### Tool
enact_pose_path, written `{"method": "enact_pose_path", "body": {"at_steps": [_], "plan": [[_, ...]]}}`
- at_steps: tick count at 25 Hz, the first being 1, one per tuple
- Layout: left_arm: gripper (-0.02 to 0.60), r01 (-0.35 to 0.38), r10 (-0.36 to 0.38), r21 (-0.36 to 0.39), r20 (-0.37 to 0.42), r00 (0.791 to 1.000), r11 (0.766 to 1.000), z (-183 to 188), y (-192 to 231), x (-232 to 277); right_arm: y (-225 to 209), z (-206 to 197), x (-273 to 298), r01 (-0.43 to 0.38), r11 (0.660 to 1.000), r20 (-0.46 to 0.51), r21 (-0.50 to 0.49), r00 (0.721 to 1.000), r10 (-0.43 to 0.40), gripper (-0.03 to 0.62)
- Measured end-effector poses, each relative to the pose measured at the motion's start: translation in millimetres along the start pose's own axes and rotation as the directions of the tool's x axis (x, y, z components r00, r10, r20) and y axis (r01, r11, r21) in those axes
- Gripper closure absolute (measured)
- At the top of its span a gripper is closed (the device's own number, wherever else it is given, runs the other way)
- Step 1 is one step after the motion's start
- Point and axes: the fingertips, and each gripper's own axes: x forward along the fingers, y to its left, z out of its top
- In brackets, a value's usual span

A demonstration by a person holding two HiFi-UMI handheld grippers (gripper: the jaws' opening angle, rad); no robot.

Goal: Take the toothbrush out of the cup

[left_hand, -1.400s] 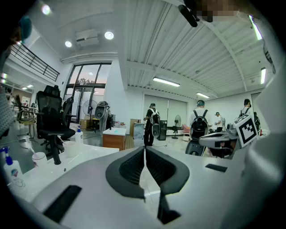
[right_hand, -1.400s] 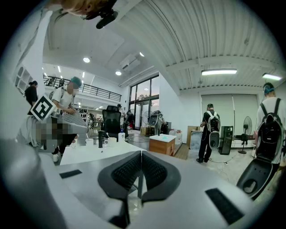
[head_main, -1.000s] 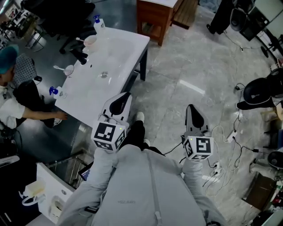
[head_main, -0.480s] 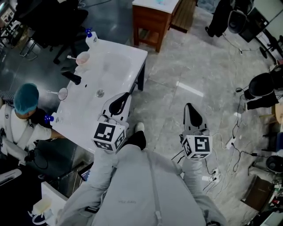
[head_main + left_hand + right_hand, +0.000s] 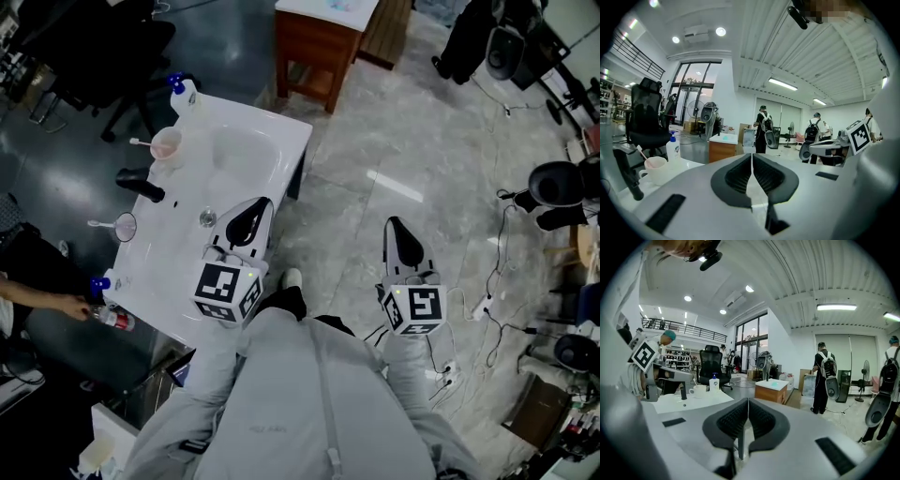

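Note:
A pale pink cup (image 5: 166, 143) with a toothbrush (image 5: 141, 142) sticking out stands at the far left of the white sink counter (image 5: 272, 131). In the left gripper view the cup (image 5: 656, 168) and toothbrush (image 5: 641, 152) show low on the left. My left gripper (image 5: 251, 211) hovers over the counter's near right edge, well short of the cup, shut and empty. My right gripper (image 5: 397, 230) hangs over the floor to the right, also shut and empty. In the right gripper view the cup (image 5: 699, 390) is small and far to the left.
A black faucet (image 5: 141, 185) and a blue-pump soap bottle (image 5: 184, 91) flank the cup. A second cup (image 5: 124, 226) stands nearer. A person's hand (image 5: 70, 305) holds a bottle (image 5: 112, 319) at the counter's near left corner. A wooden table (image 5: 323, 37) stands beyond; cables lie at right.
The counter has slid down and left in the head view. The person in the teal cap has dropped out of view, leaving only a hand. Both grippers stay shut.

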Motion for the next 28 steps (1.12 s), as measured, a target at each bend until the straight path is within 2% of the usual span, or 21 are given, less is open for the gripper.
{"method": "enact_pose_path", "body": {"at_steps": [4,10,14,17,19,21,25,28], "plan": [[0.546,-0.036,0.036,-0.019,0.013,0.999,0.999,0,25,-7,20,6,24,-0.04,0.999,0.002,-0.013,0.999,0.04,0.569],[0.546,-0.15,0.152,-0.065,0.033,0.988,0.987,3,70,-15,53,22,83,-0.176,0.983,-0.006,-0.057,0.984,0.176,0.569],[0.546,-0.262,0.268,-0.099,0.047,0.962,0.96,6,111,-23,83,39,135,-0.296,0.95,-0.004,-0.095,0.955,0.297,0.569],[0.546,-0.354,0.362,-0.122,0.047,0.931,0.927,4,146,-30,110,49,180,-0.391,0.913,-0.005,-0.117,0.919,0.394,0.569],[0.546,-0.431,0.442,-0.146,0.047,0.896,0.89,3,170,-38,133,56,213,-0.469,0.872,-0.011,-0.139,0.881,0.472,0.569],[0.546,-0.516,0.53,-0.171,0.044,0.847,0.839,2,195,-49,159,65,245,-0.552,0.817,-0.015,-0.163,0.83,0.558,0.569],[0.546,-0.681,0.703,-0.223,0.026,0.711,0.697,3,235,-72,216,87,302,-0.716,0.665,-0.034,-0.212,0.686,0.727,0.569],[0.546,-0.766,0.792,-0.248,0.007,0.61,0.592,5,253,-90,251,99,329,-0.797,0.559,-0.048,-0.228,0.583,0.811,0.569]]}}
